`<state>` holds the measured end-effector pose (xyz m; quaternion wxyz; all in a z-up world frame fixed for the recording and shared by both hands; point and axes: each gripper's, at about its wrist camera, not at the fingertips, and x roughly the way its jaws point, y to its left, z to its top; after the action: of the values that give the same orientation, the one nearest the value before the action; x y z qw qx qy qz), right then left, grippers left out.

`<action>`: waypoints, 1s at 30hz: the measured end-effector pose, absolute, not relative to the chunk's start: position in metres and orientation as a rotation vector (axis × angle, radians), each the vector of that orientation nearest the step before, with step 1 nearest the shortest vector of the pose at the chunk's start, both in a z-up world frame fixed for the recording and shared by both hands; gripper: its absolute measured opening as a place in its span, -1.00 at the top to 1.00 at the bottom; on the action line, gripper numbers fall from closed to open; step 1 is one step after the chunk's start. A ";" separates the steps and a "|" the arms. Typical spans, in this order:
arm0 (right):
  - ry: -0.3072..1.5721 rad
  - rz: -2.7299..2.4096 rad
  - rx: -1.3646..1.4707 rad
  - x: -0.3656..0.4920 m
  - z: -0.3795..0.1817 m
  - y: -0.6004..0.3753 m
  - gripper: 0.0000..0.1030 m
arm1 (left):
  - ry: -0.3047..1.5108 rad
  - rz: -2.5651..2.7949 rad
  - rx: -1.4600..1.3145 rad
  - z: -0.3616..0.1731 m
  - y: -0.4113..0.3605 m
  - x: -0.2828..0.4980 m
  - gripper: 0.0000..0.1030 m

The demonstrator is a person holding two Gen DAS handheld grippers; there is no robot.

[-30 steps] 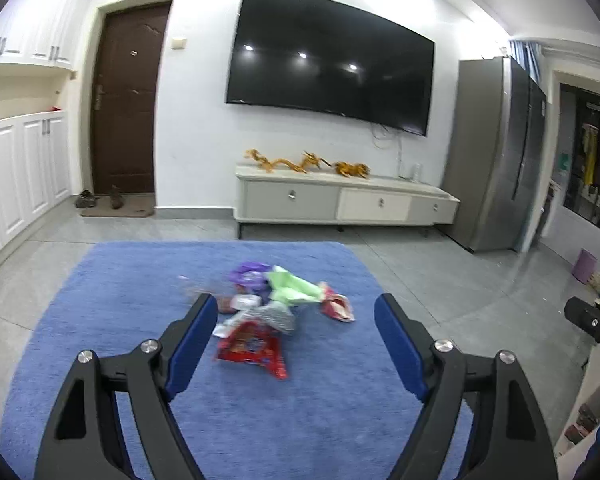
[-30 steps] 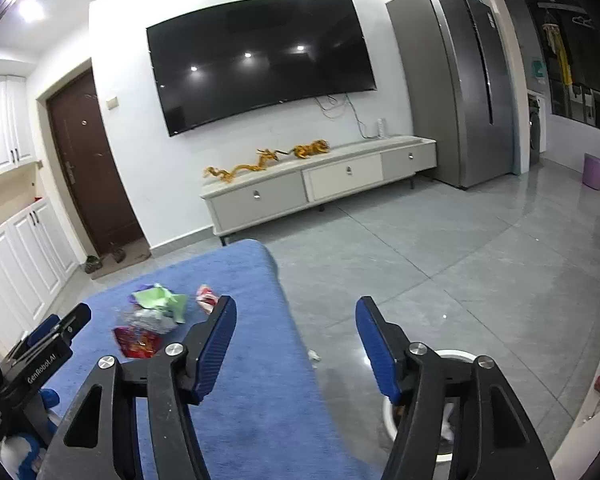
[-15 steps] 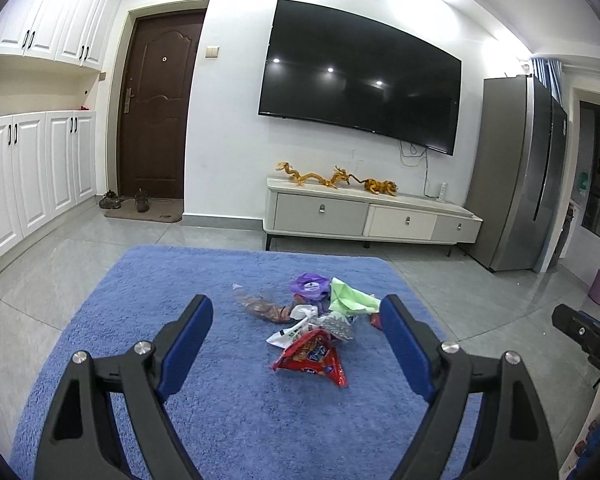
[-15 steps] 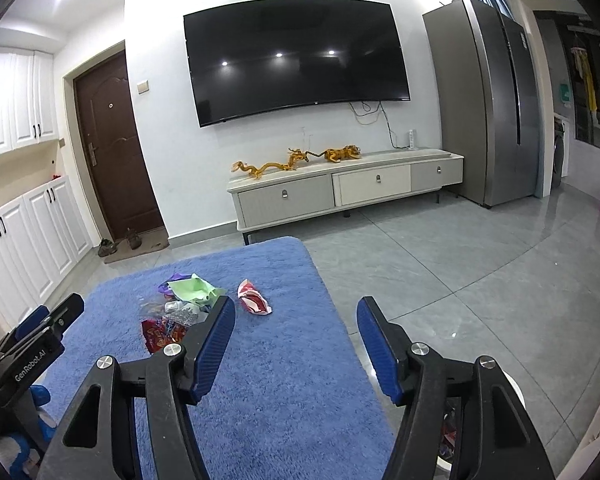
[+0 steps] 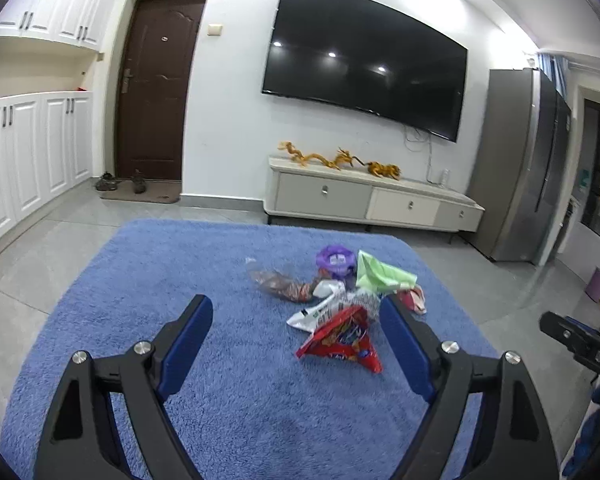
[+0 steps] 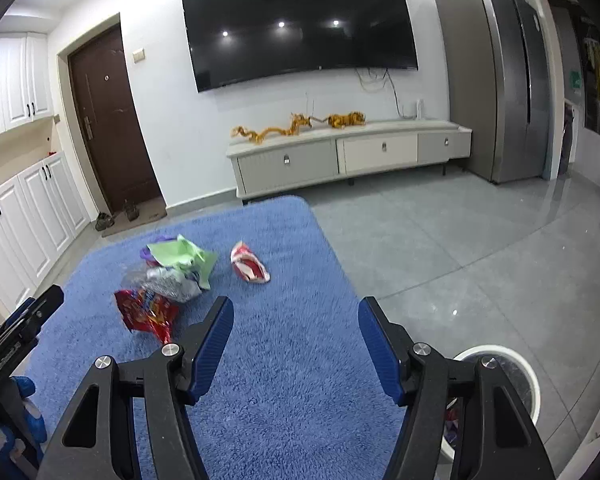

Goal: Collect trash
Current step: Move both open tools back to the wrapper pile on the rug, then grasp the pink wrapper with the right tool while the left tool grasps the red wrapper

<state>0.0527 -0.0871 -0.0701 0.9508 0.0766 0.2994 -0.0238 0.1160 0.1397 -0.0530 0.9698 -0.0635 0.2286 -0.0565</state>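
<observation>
Crinkled foil and plastic make up the job: a red snack bag (image 5: 342, 338) lies nearest on the blue rug (image 5: 228, 272), touching a silver-and-white wrapper (image 5: 332, 308) behind it, with a green wrapper (image 5: 382, 274), a purple wrapper (image 5: 335, 259) and a clear brownish packet (image 5: 278, 284) bunched just beyond, and a small red-and-white wrapper (image 6: 250, 268) lying apart to the right of the heap. The left gripper (image 5: 296, 332) hangs above the rug with its jaws spread wide and nothing between them, the red bag sitting off-centre toward its right finger (image 5: 404, 348). The right gripper (image 6: 294, 340) is likewise wide and empty, over bare rug with the heap to its left. A white bin (image 6: 500, 380) stands on the grey tile floor (image 6: 460, 248) just off the rug's edge, low at the right; something colourful seems to lie inside, though the gripper body hides most of it. To do this step well, I would centre the left jaws over the red bag, come down on a raised fold and not the flat face, and pinch only that bag so the silver wrapper is not dragged along. The rug's pile may snag the fingertips, so a shallow approach looks wise. Thin film will slip unless the pads close fully.
</observation>
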 end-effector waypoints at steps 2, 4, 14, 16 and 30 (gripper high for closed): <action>0.629 -0.042 0.163 0.060 -0.079 -0.087 -0.21 | 0.481 -0.150 -0.105 -0.060 0.137 0.120 -0.65; 0.647 -0.028 0.167 0.068 -0.086 -0.086 -0.21 | 0.505 -0.183 -0.084 -0.065 0.132 0.125 -0.65; 0.715 0.059 0.130 0.115 -0.112 -0.080 -0.21 | 0.604 -0.288 0.003 -0.083 0.097 0.167 -0.65; 0.729 0.080 0.113 0.131 -0.117 -0.077 -0.21 | 0.630 -0.284 0.005 -0.090 0.093 0.181 -0.65; 0.782 0.217 0.087 0.232 -0.144 -0.061 -0.21 | 0.743 -0.355 -0.180 -0.122 0.118 0.219 -0.18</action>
<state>0.2323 -0.0615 -0.1442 0.9178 0.0424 0.3804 0.1056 0.2191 0.1184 -0.1216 0.9126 -0.0872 0.3606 -0.1721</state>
